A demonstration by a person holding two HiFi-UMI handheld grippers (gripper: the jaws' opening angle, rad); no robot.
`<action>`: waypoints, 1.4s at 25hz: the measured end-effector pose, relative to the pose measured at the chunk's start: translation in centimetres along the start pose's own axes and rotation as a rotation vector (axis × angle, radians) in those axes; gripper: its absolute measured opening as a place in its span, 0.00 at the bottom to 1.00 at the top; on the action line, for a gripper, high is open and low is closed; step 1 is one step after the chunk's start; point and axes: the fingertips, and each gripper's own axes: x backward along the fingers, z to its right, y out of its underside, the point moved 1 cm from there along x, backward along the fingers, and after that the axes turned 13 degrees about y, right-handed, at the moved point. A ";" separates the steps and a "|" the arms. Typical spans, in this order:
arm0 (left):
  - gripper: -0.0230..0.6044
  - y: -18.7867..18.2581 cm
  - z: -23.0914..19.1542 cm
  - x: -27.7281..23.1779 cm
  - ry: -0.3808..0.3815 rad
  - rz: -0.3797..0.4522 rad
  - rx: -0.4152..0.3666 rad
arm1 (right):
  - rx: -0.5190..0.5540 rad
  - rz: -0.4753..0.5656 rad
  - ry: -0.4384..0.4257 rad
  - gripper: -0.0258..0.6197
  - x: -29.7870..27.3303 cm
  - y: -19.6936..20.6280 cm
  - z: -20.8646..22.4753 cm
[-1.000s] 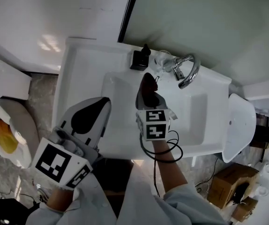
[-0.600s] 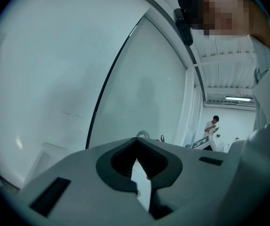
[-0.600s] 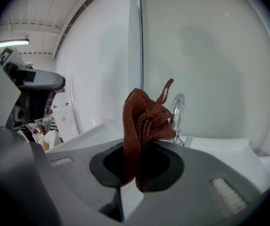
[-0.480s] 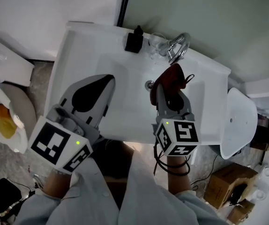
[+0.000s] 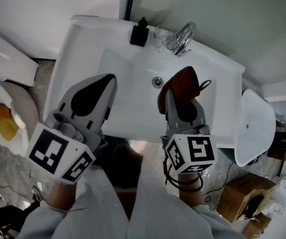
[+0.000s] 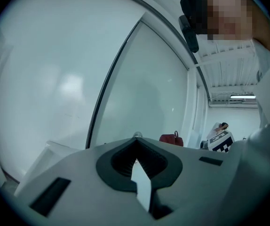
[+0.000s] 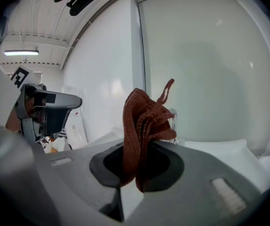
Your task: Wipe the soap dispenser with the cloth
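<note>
The black soap dispenser point(image 5: 139, 34) stands on the back rim of the white sink point(image 5: 78, 49), left of the tap. My right gripper point(image 5: 169, 92) hovers over the right half of the basin, shut on a rust-red knitted cloth point(image 5: 184, 82) that bunches up past its tips. The cloth point(image 7: 144, 121) fills the middle of the right gripper view, above that gripper point(image 7: 137, 147). My left gripper point(image 5: 110, 79) is over the sink's left front, shut and empty. In the left gripper view its tips point(image 6: 136, 139) meet; the dispenser is hidden there.
A clear glass point(image 5: 161, 38) and the chrome tap point(image 5: 183, 38) stand right of the dispenser; the drain point(image 5: 157, 81) is mid-basin. A white lidded fixture point(image 5: 255, 128) sits right of the sink, a cardboard box point(image 5: 242, 198) lower right, a white bag with yellow contents point(image 5: 3, 121) at left.
My right gripper, with the cloth, has drawn back from the dispenser and glass at the sink's rear toward the right front of the basin. The left gripper has barely moved.
</note>
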 end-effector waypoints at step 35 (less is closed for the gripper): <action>0.04 2.2 2.2 11.1 0.252 -0.051 0.034 | -0.054 0.016 0.219 0.13 12.3 1.2 -10.3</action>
